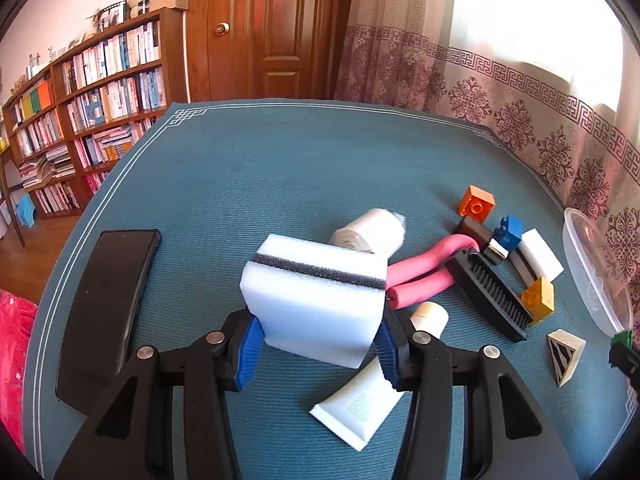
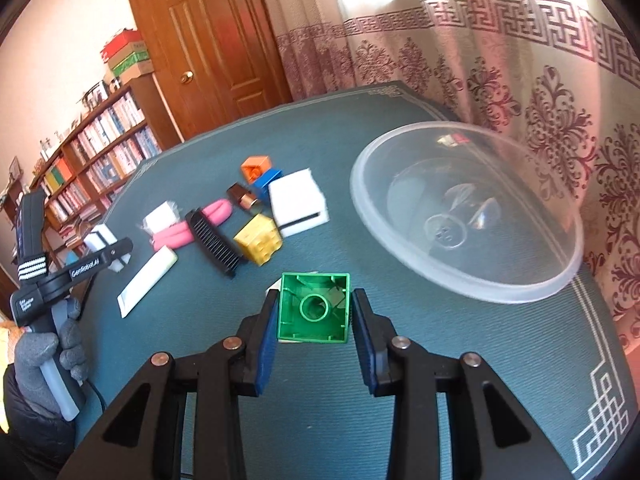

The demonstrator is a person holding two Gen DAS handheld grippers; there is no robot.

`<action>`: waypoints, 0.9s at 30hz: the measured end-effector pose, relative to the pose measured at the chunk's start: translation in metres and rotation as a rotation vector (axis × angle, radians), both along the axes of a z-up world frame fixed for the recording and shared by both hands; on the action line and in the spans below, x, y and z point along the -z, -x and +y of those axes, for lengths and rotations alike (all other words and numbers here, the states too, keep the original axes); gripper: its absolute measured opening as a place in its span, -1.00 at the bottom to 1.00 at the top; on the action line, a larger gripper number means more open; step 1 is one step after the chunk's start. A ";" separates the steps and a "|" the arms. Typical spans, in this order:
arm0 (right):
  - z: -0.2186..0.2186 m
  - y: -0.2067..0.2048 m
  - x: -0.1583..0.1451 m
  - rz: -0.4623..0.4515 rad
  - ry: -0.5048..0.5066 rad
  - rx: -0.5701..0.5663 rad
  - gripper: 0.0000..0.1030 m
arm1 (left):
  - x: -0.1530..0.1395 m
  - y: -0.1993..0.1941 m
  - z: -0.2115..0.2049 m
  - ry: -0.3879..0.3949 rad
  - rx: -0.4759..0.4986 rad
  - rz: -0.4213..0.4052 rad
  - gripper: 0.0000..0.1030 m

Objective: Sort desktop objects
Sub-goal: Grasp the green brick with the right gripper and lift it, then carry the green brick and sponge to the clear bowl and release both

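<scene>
My left gripper (image 1: 318, 340) is shut on a white sponge with a dark stripe (image 1: 316, 292), held above the teal table mat (image 1: 260, 176). My right gripper (image 2: 314, 320) is shut on a green building block (image 2: 314, 306), hollow side toward the camera, held above the mat near a clear plastic bowl (image 2: 472, 216). On the mat lie a white tube (image 1: 372, 392), a pink foam roller (image 1: 420, 276), a black comb (image 1: 488, 296), orange (image 1: 476, 204), blue (image 1: 510, 232) and yellow (image 1: 540, 300) blocks and a white box (image 1: 540, 256).
A black phone (image 1: 108, 308) lies at the mat's left. A roll of white bags (image 1: 372, 232) sits behind the sponge. A striped wedge (image 1: 564, 356) lies near the bowl's rim (image 1: 592, 280). Curtains hang right, a bookshelf (image 1: 80, 112) and a door stand behind.
</scene>
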State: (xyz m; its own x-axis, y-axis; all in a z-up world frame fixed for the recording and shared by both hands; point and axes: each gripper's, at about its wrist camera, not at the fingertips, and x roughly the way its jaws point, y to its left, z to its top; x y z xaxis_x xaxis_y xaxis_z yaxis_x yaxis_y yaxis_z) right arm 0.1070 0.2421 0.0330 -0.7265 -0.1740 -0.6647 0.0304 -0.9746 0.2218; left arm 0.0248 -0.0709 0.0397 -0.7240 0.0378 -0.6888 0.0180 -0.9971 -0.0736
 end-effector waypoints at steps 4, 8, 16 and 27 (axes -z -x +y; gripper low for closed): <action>0.019 0.002 -0.007 0.019 -0.007 0.059 -0.26 | -0.003 0.002 0.011 -0.002 0.022 0.004 0.00; 0.038 0.004 -0.012 0.033 -0.016 0.116 -0.26 | -0.006 0.004 0.024 -0.002 0.045 0.005 0.00; 0.074 0.010 -0.011 0.033 -0.025 0.215 -0.26 | -0.011 0.004 0.045 -0.007 0.086 0.009 0.00; 0.101 0.030 0.000 -0.033 -0.102 0.241 -0.26 | -0.021 0.000 0.077 -0.017 0.159 0.026 0.00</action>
State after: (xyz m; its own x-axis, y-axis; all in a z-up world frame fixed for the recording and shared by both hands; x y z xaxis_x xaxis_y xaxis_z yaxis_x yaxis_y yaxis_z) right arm 0.0770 0.3431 0.0333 -0.7166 0.0707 -0.6939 -0.2109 -0.9702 0.1190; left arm 0.0249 0.0062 0.0604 -0.7254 0.1645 -0.6684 -0.1420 -0.9859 -0.0885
